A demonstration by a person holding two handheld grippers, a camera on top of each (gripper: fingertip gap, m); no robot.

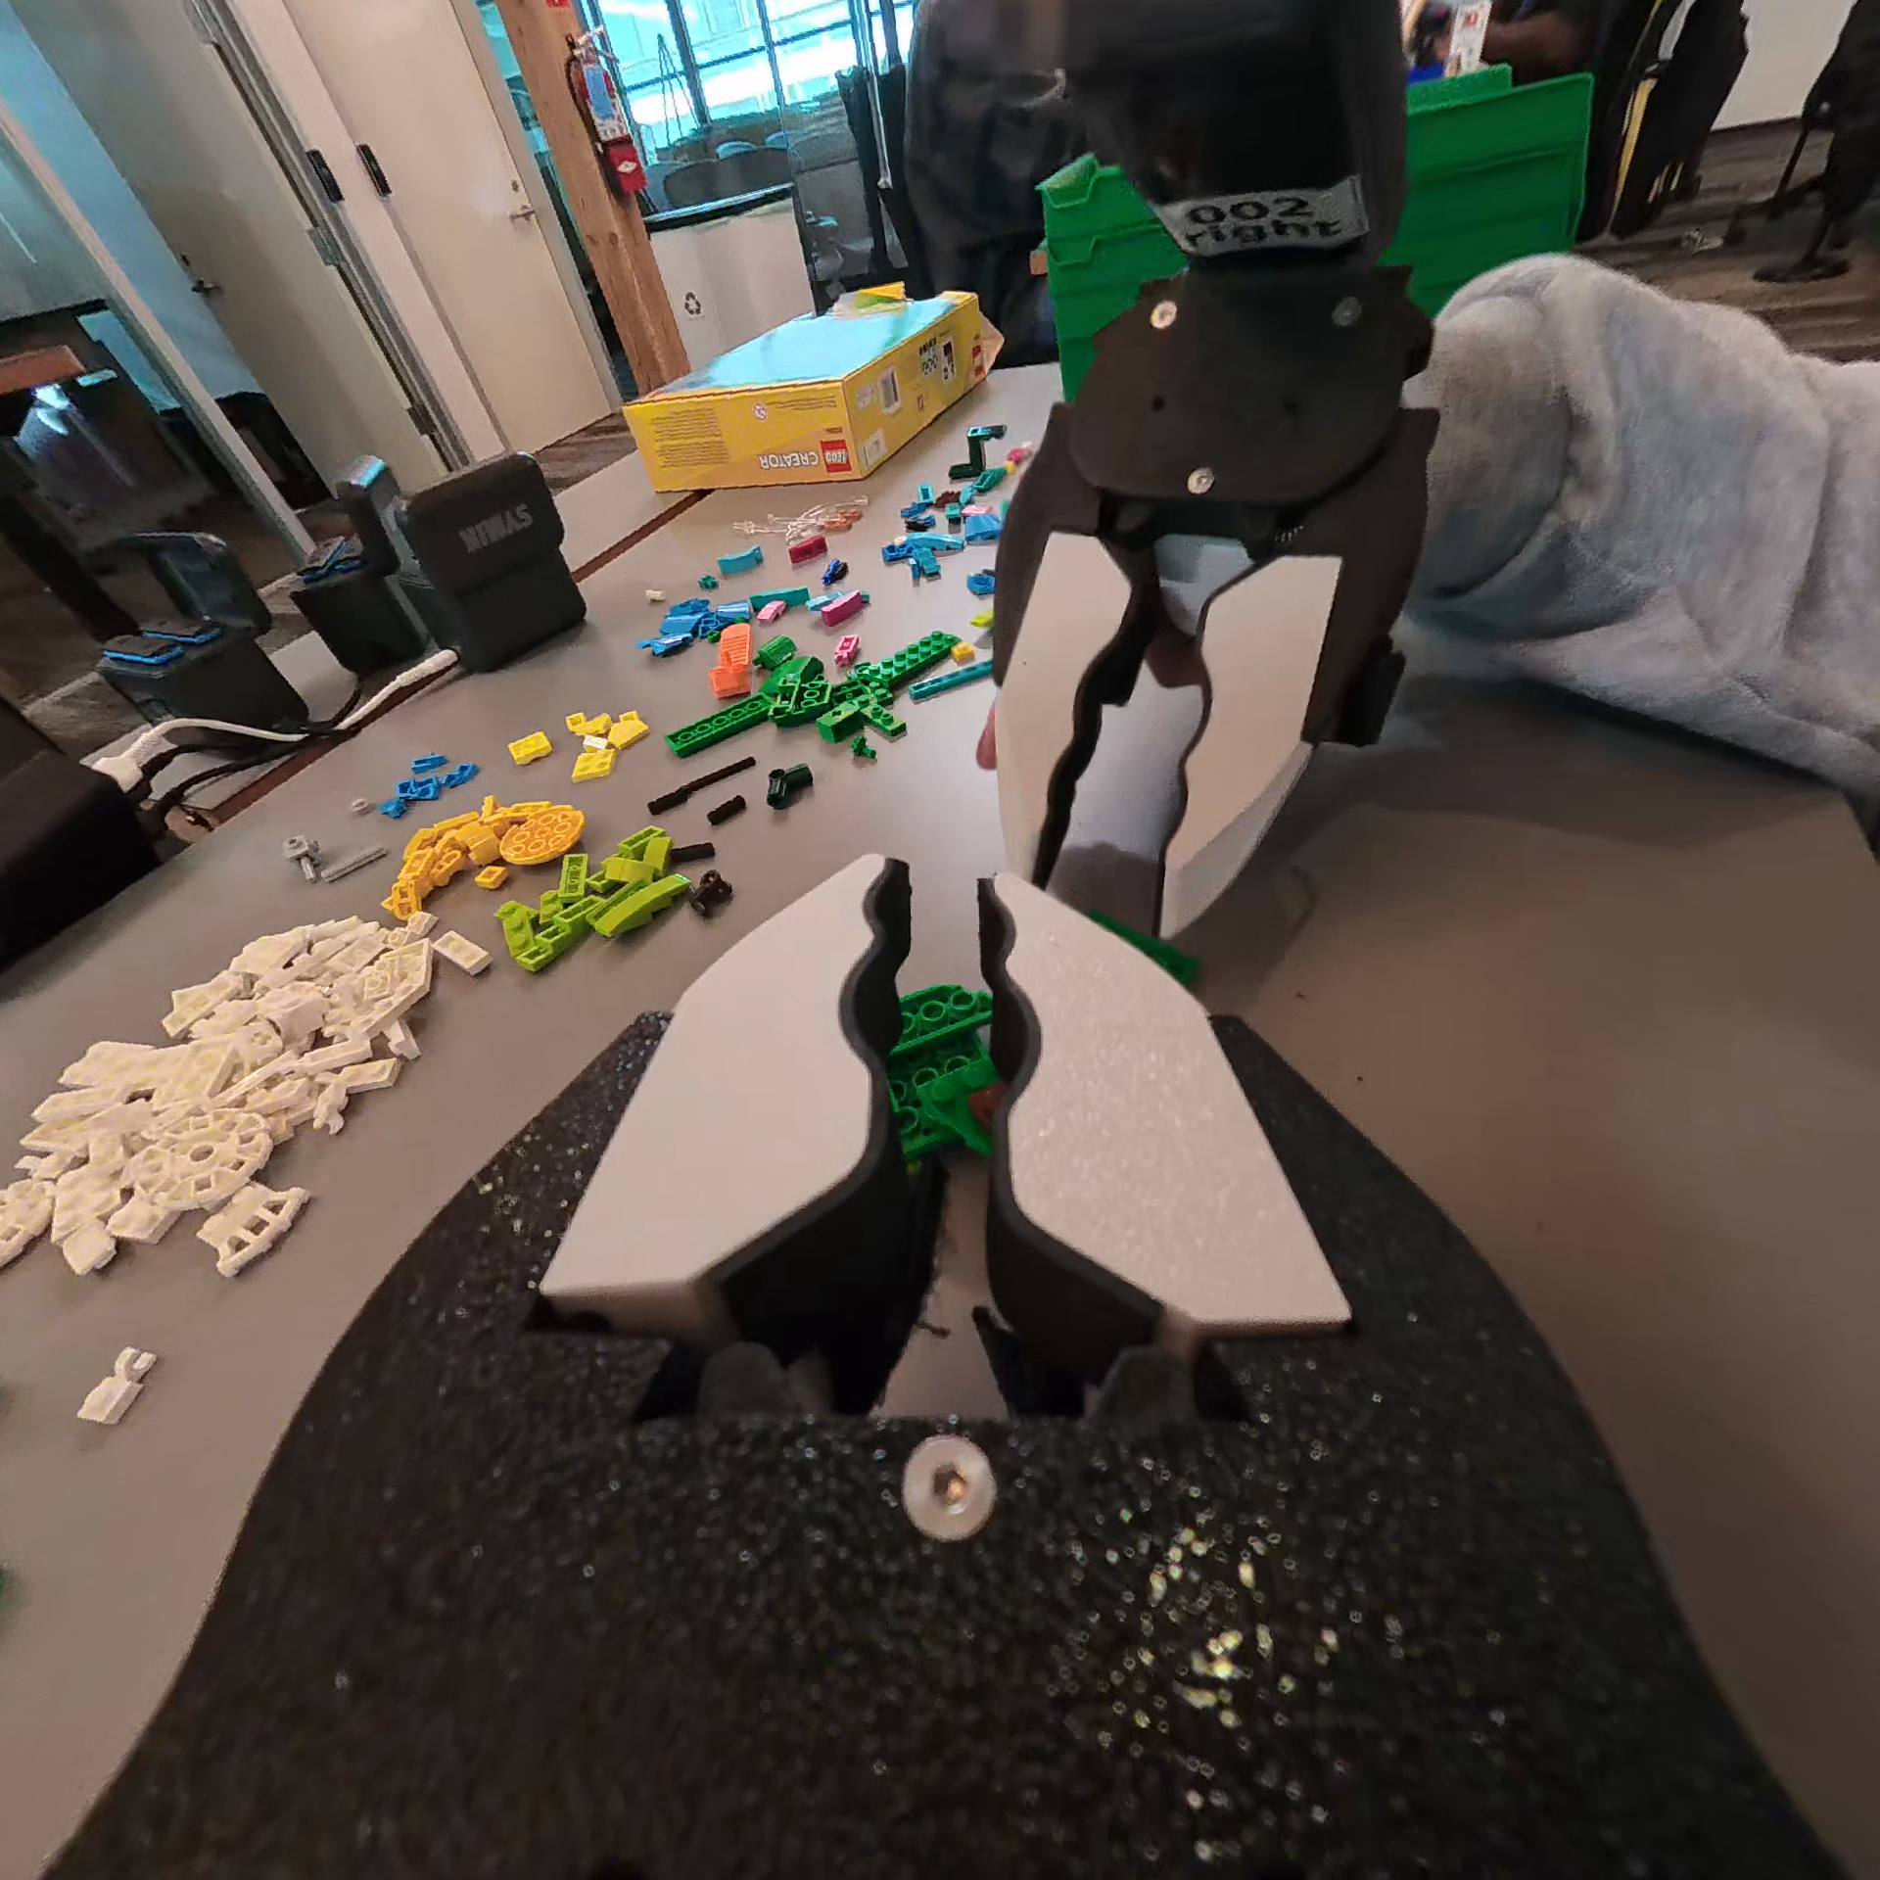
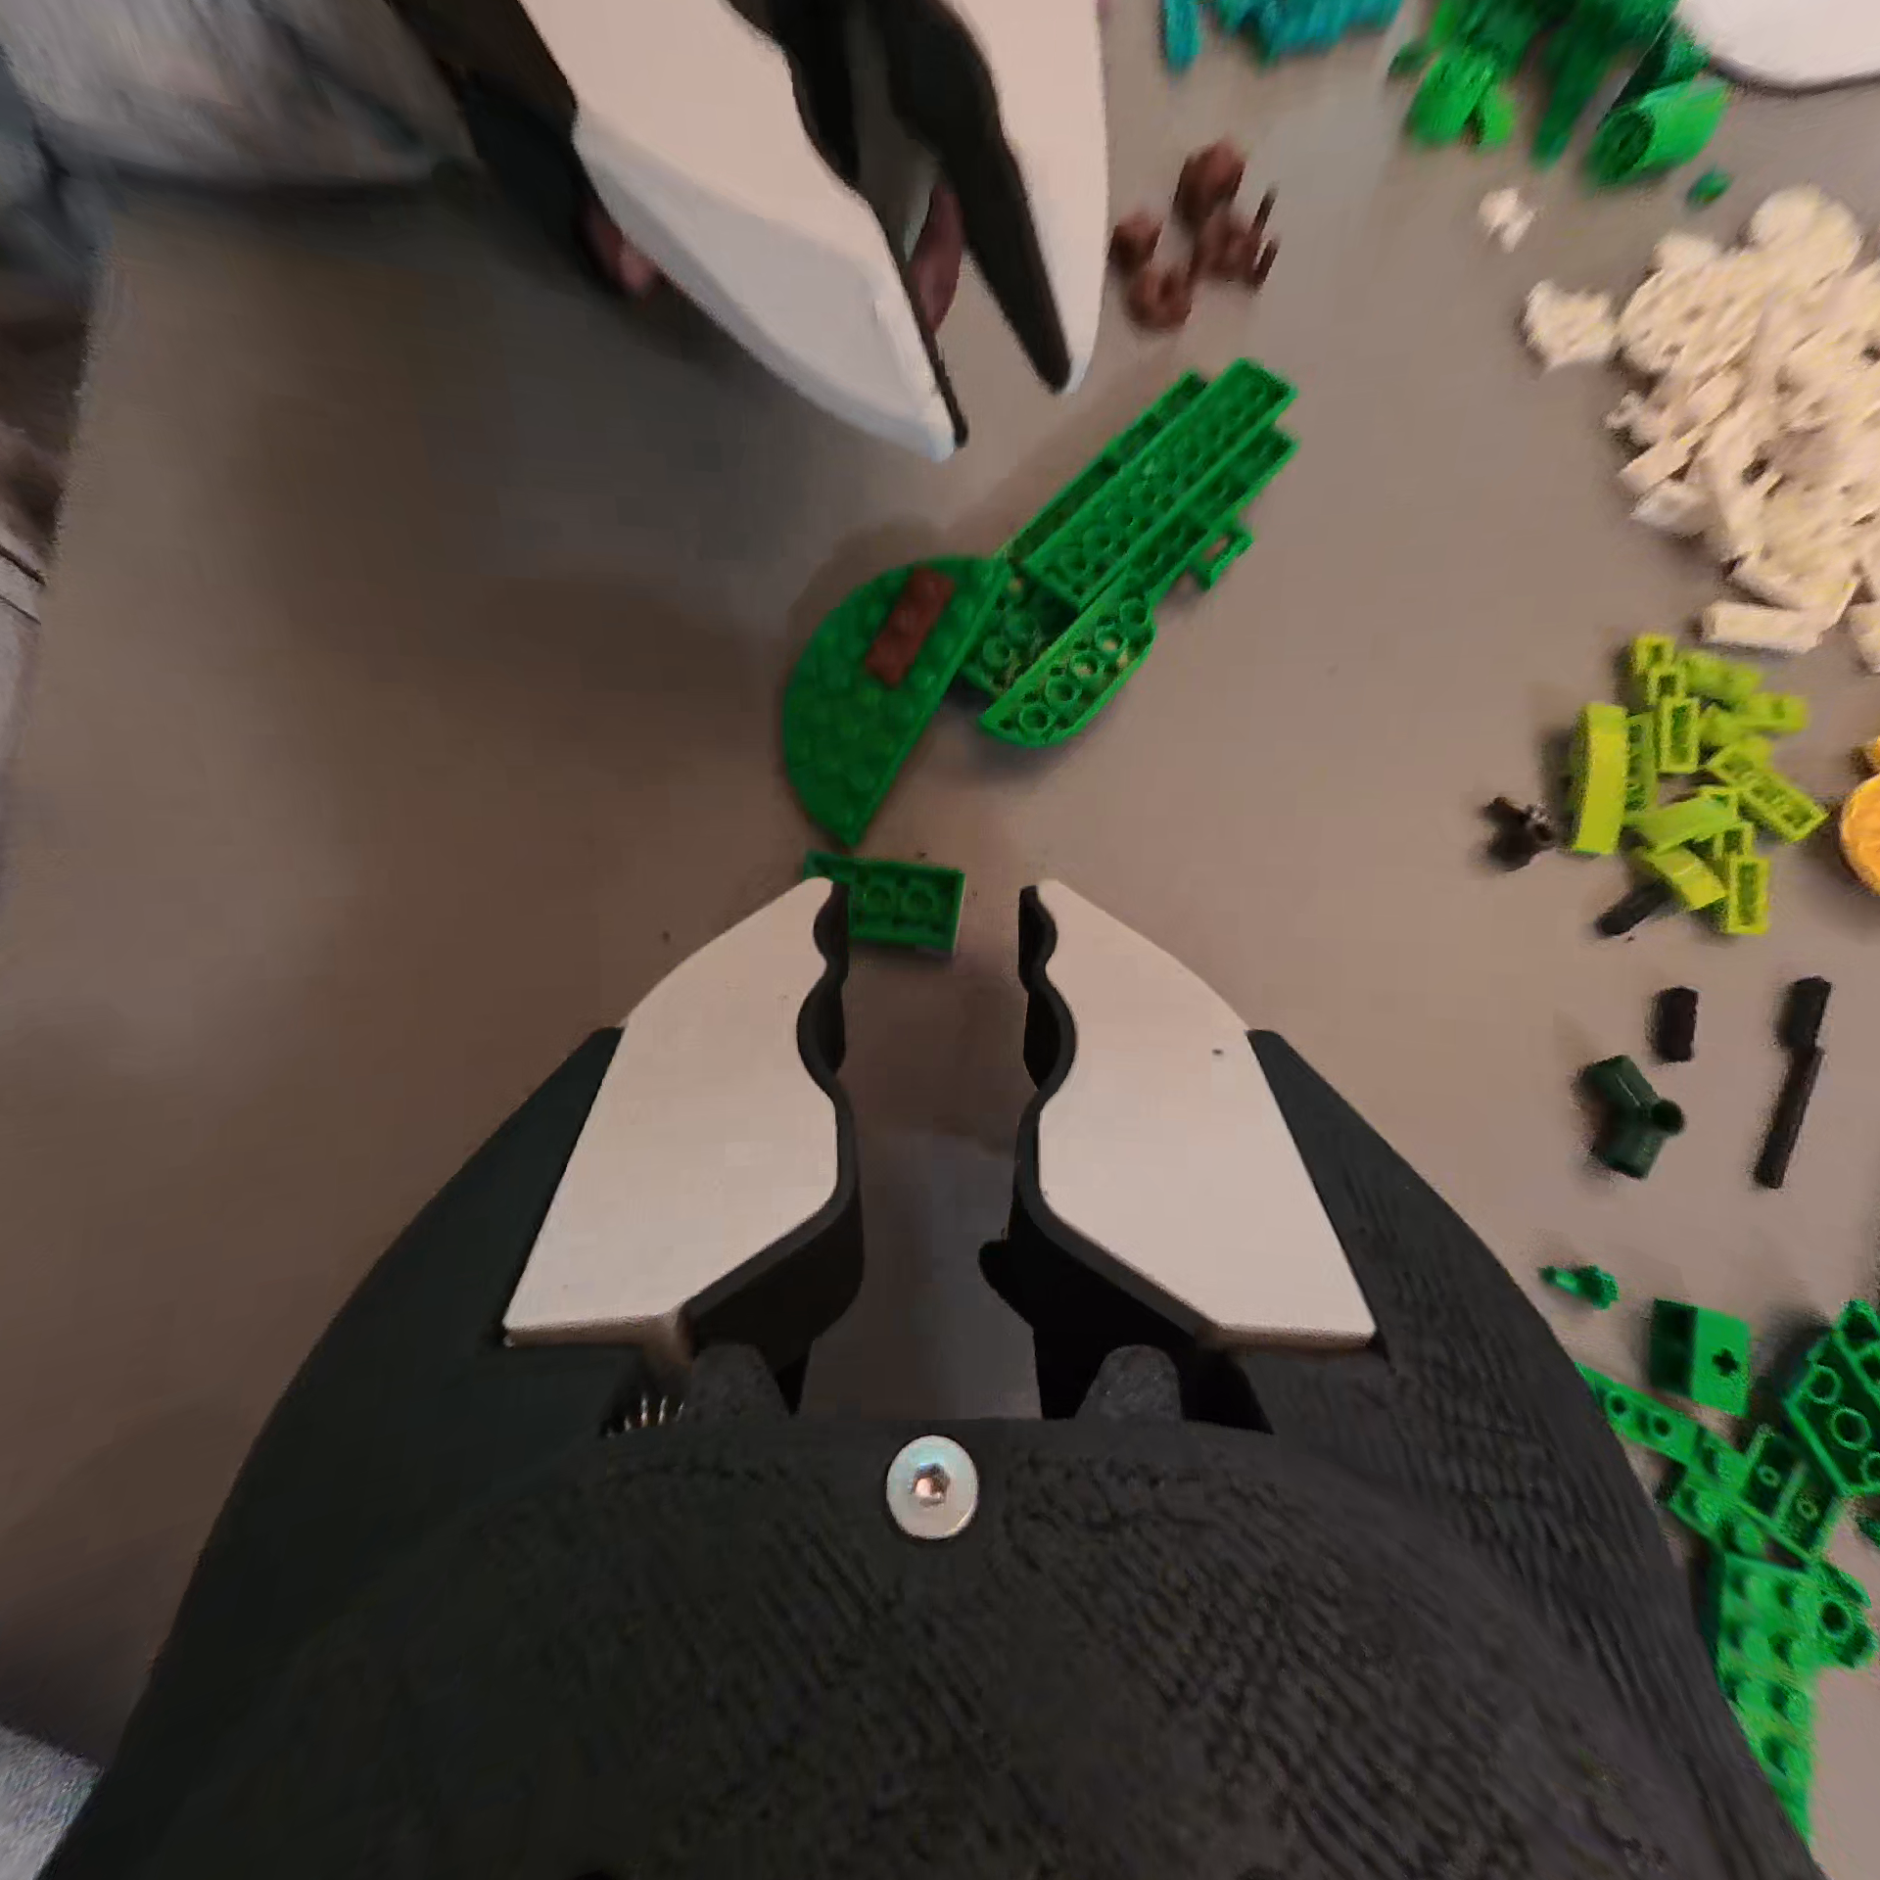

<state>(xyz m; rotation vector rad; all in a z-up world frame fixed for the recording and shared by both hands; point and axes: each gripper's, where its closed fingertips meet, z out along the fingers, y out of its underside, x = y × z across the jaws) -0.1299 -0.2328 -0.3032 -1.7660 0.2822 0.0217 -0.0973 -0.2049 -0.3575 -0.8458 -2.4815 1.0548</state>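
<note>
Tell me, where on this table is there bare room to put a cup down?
Bare grey table lies left of the green half-round plate and the right claw. In the left wrist view, there is more between the grey fleece sleeve and the left claw. The side with white bricks, lime bricks and yellow bricks is crowded.

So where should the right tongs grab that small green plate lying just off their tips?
Probably by the two long edges of the small green plate, coming straight down from above. It lies flat on the grey table, too thin to pinch from the side. The right tongs stand open with nothing between their fingers.
</note>
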